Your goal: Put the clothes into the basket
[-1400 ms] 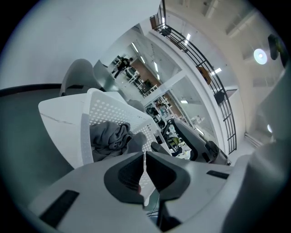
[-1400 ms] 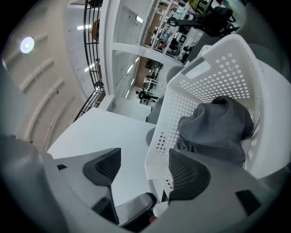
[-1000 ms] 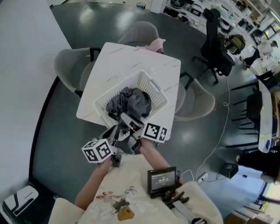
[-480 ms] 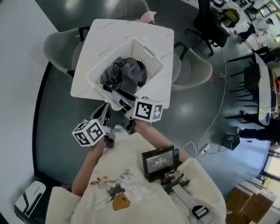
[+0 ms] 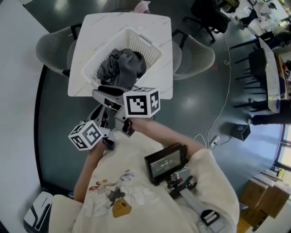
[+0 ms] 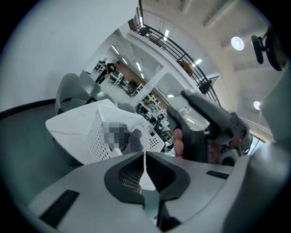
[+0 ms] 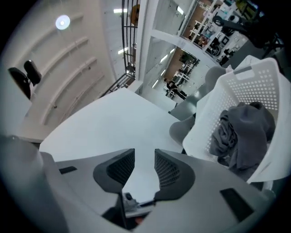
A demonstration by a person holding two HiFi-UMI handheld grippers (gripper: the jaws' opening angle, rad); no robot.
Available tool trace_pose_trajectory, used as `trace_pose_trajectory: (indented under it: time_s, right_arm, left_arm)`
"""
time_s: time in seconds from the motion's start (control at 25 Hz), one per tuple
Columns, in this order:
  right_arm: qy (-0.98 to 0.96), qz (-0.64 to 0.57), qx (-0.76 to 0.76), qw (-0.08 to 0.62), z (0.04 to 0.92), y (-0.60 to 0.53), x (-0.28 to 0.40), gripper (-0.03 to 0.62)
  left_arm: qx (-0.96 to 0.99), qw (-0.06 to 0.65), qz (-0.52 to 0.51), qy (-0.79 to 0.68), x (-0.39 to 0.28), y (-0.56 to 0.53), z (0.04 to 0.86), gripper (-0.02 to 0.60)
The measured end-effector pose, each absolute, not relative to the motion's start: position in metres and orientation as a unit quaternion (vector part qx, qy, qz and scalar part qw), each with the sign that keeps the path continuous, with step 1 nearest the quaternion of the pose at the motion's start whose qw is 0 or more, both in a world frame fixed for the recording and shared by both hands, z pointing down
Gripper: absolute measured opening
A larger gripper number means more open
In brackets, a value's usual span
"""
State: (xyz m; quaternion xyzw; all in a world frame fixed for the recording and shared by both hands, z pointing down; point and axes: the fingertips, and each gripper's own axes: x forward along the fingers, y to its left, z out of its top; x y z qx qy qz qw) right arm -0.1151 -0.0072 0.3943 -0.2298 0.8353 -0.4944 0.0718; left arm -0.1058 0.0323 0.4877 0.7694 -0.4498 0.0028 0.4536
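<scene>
A white perforated basket [image 5: 148, 43] stands on the white table [image 5: 88, 34] with a heap of grey clothes [image 5: 120, 67] inside. In the right gripper view the clothes [image 7: 241, 132] bulge against the basket wall [image 7: 248, 84]. My right gripper [image 5: 97, 94] hovers at the table's near edge, just short of the basket. Its jaws [image 7: 144, 166] stand partly open with nothing between them. My left gripper [image 5: 101, 113] sits lower, off the table beside the right one. It is shut and empty [image 6: 145, 157], pointing at the basket [image 6: 97, 136].
Grey chairs [image 5: 52, 48] [image 5: 195, 57] flank the table on both sides. A pink item [image 5: 142, 5] lies at the table's far edge. A cable [image 5: 226, 86] trails across the dark floor at the right. A white wall runs along the left.
Both grippers have drawn back from the basket toward the person's body. The right gripper, earlier over the clothes at the basket's near rim, is now off it.
</scene>
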Motion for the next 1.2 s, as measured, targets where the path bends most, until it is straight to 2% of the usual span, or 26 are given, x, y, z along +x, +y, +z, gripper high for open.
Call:
trace_pose_trajectory:
  time_s: [0.16,0.36,0.44,0.52,0.8,1.2]
  right_arm:
    - [0.847,-0.482,-0.2,0.105,0.357,0.002,-0.114,0.133]
    - [0.848,-0.459,-0.259,0.057,0.388,-0.003,-0.092,0.132]
    - [0.844,-0.44,-0.306,0.037,0.407,-0.005,-0.073,0.055]
    - [0.837,-0.43,-0.337,0.029,0.421,-0.005,-0.055,0.034]
    - [0.849,-0.403,-0.342,0.005,0.432,0.008,-0.044,0.021]
    - [0.885,-0.35,-0.307,0.011,0.413,0.016,-0.054,0.015]
  left_arm:
    - [0.768,0.457,-0.002,-0.449,-0.103,0.034,0.489,0.021]
    - [0.769,0.457,-0.009,-0.447,-0.102,0.035,0.487,0.021]
    - [0.776,0.442,-0.005,-0.45,-0.102,0.035,0.483,0.021]
    - [0.783,0.427,0.0,-0.453,-0.104,0.035,0.478,0.021]
    - [0.786,0.423,0.002,-0.451,-0.105,0.044,0.475,0.021]
    - [0.795,0.405,0.002,-0.452,-0.108,0.051,0.464,0.021]
